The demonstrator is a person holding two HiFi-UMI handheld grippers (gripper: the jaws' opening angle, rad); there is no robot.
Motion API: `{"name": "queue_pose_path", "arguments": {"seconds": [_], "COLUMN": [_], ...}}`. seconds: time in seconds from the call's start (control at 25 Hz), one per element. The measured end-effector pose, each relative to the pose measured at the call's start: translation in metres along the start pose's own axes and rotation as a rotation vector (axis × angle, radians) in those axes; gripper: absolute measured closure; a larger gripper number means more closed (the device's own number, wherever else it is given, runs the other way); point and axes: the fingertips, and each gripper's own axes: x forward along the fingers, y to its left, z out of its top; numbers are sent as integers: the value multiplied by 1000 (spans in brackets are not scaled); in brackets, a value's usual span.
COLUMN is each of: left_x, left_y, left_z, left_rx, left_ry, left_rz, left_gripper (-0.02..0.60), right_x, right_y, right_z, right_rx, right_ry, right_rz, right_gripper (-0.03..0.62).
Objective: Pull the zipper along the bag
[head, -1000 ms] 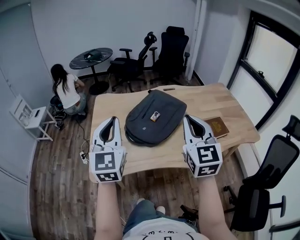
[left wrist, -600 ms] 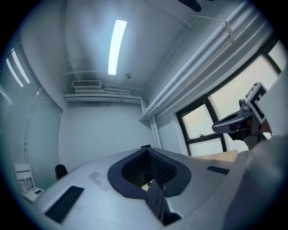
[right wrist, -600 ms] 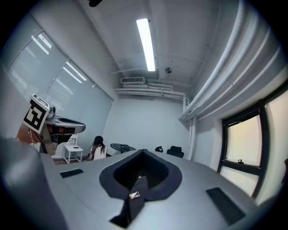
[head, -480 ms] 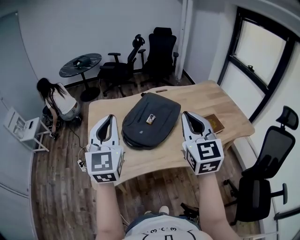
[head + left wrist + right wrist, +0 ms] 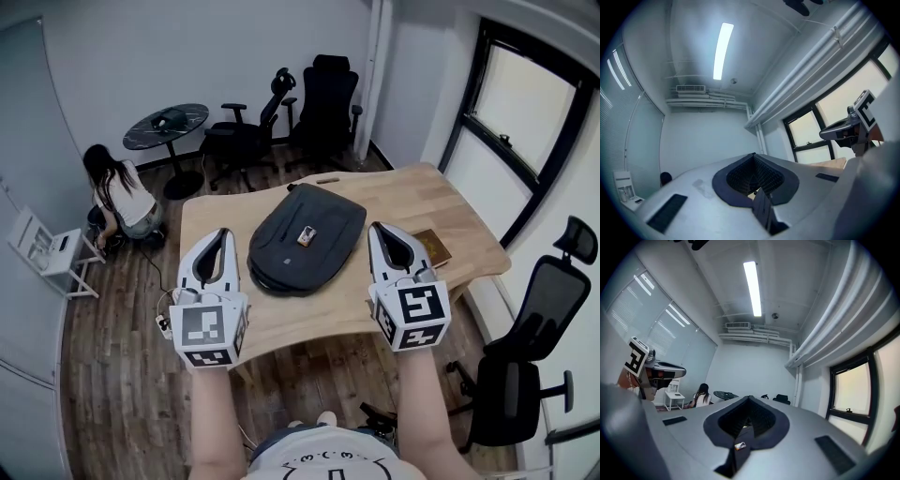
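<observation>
A dark grey backpack (image 5: 302,236) lies flat on the wooden table (image 5: 403,202), with a small tag on its middle. In the head view my left gripper (image 5: 217,240) hangs in the air at the bag's left, jaws shut and empty. At the bag's right my right gripper (image 5: 383,234) is held up the same way, shut on nothing. Both stand above the table's near part, apart from the bag. The left gripper view shows its jaws (image 5: 753,161) closed, pointing at walls and ceiling; the right gripper view shows closed jaws (image 5: 748,404) too. No zipper pull is visible.
A brown book (image 5: 431,247) lies at the table's right, beside my right gripper. Black office chairs (image 5: 323,103) and a round table (image 5: 166,122) stand beyond. A person (image 5: 120,197) crouches at the left near a white chair (image 5: 47,251). Another chair (image 5: 525,375) stands at the right.
Both grippers have risen slightly, still shut. The head view has shifted, so the table and bag sit a little higher in the picture.
</observation>
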Motion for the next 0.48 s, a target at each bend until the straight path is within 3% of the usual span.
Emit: {"name": "queue_pose_path", "arguments": {"seconds": [0.48], "left_x": [-4], "left_y": [-8], "left_z": [10], "left_rx": [22], "left_ry": [-18], "left_rz": [-17], "left_gripper": [566], "right_x": [-5], "right_y": [3], "right_z": [11], "right_rx": [-32], "right_ry": [-33], "right_rz": [23], "right_gripper": [542]}}
